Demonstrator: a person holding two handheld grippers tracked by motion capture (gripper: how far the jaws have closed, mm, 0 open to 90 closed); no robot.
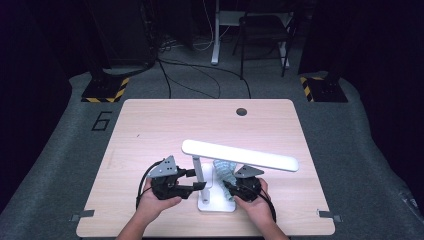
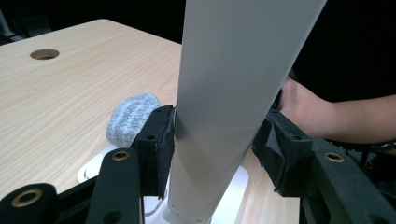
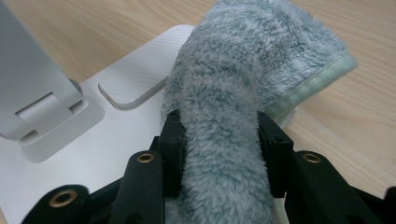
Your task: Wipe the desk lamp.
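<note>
At left, left claw set around the upright white stem of the desk lamp, pads against its two sides. Standing on the worktop on a flat white base, long light bar overhead running left to right, right end a little nearer. At right, right claw closed on a fluffy grey-blue cloth, draped over the base's edge onto the wood.

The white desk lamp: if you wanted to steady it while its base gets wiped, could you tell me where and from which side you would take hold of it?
Grip the lamp by its flat upright stem, low near the base, coming in level from the person's left. The stem is narrow enough to fit between two jaws. The left gripper already straddles it there, while the right gripper holds the cloth on the base's other side.
</note>
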